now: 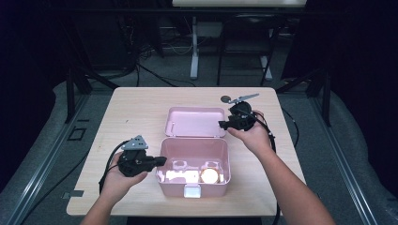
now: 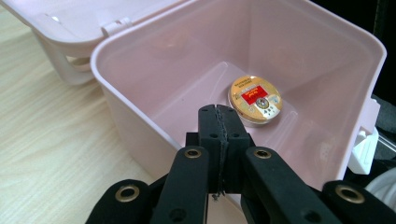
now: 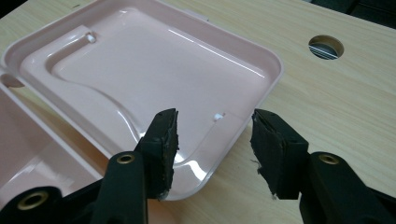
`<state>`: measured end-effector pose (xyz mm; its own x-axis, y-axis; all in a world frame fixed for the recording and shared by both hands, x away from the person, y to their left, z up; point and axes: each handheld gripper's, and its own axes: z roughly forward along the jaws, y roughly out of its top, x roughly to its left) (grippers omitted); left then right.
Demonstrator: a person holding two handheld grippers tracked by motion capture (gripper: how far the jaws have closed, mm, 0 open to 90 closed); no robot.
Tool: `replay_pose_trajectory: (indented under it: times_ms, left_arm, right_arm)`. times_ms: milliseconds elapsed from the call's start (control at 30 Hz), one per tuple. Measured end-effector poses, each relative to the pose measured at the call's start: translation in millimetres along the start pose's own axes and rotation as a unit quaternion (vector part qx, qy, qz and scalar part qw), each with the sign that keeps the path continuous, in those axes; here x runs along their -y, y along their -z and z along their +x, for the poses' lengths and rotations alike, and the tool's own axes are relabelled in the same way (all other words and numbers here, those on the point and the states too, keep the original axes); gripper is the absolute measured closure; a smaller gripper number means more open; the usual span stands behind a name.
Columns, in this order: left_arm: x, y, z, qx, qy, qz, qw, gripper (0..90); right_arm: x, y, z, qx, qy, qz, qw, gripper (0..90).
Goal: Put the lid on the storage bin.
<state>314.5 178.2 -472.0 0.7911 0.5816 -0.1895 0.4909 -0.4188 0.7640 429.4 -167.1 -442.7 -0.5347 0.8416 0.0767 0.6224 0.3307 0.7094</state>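
Jaws first: the left gripper [image 2: 219,126] has its two black pads pressed flat together with nothing between them, poised just over the near-left rim of the box, while the right gripper [image 3: 212,149] stands with its jaws parted and empty, straddling the near corner of the lid without pressing on it.

Largest is the pale wooden rectangular table [image 1: 136,112], bare along its left side and its front edge, which leaves open room there for both hands. A round cable hole [image 3: 326,46] lies in the tabletop beyond the lid's far corner. At the table's middle sits the open pink plastic rectangular box [image 1: 195,187], its rounded rim unobstructed all round. Its pink hinged lid [image 1: 195,122] lies folded back flat on the table behind it, raised edge upward. On the box floor, toward the right wall and clear of it, lies a round gold-rimmed tin with a red label [image 2: 255,99], flat, face up.

The left hand [image 1: 117,180] rests low at the box's left wall, gripper aimed rightward. The right hand [image 1: 253,136] reaches across to the lid's right edge, gripper pointing left.
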Motion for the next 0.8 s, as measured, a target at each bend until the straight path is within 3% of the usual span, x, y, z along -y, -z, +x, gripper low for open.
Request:
replay_pose_trajectory:
  times_ms: [300, 800]
  left_arm:
    - [1.0, -5.7, -1.8, 0.008, -0.006, 0.013, 0.9999, 90.0]
    - [3.7, -7.5, -2.6, 0.029, -0.002, 0.02, 0.9994, 90.0]
  right_arm:
    - [-0.8, -11.1, -3.3, 0.025, -0.023, 0.013, 0.9993, 57.8]
    - [-2.2, -30.1, -9.1, 0.029, -0.05, 0.017, 0.9982, 59.4]
